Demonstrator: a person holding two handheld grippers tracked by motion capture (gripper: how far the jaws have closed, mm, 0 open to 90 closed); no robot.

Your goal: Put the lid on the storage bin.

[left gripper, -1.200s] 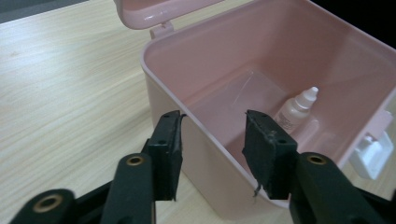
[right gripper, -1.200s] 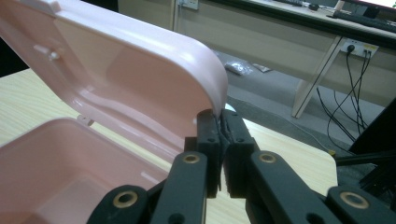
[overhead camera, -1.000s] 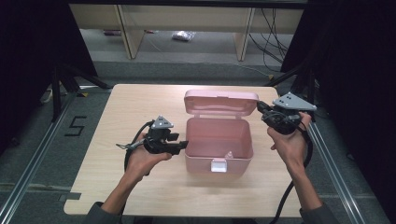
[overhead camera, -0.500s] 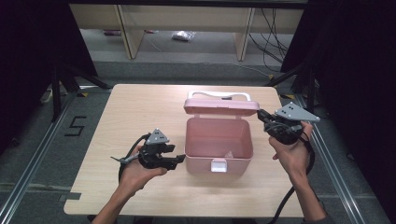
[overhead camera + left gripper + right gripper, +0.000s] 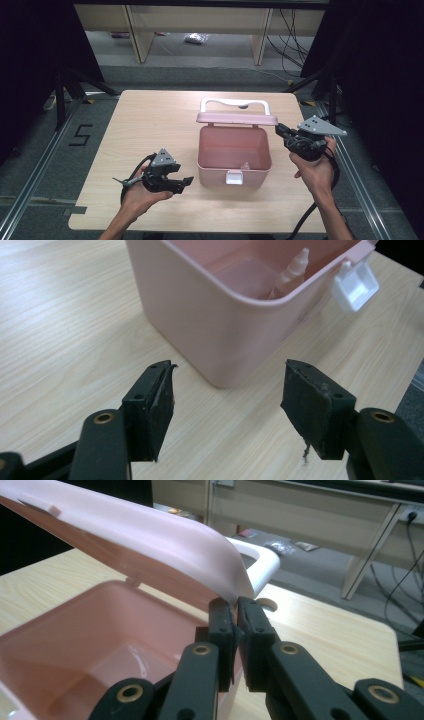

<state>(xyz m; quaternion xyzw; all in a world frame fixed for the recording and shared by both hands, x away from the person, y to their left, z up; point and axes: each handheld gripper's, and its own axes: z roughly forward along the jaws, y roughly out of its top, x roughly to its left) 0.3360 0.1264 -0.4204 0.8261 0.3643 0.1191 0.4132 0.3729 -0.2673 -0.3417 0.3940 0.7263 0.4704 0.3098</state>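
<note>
Two grippers work a pink box mid-table w/ its lid raised: the right gripper, jaws clenched w/ nothing seen between them, sits at the lid's right edge, while the left gripper has just been spreading its jaws, nothing between them, near the box's front-left corner. Step looks like lid handling; next prob calls for the left to brace the box wall while the right swings the lid w/o tipping the box.

Light wooden table; open pink box on it, right of centre.
</note>
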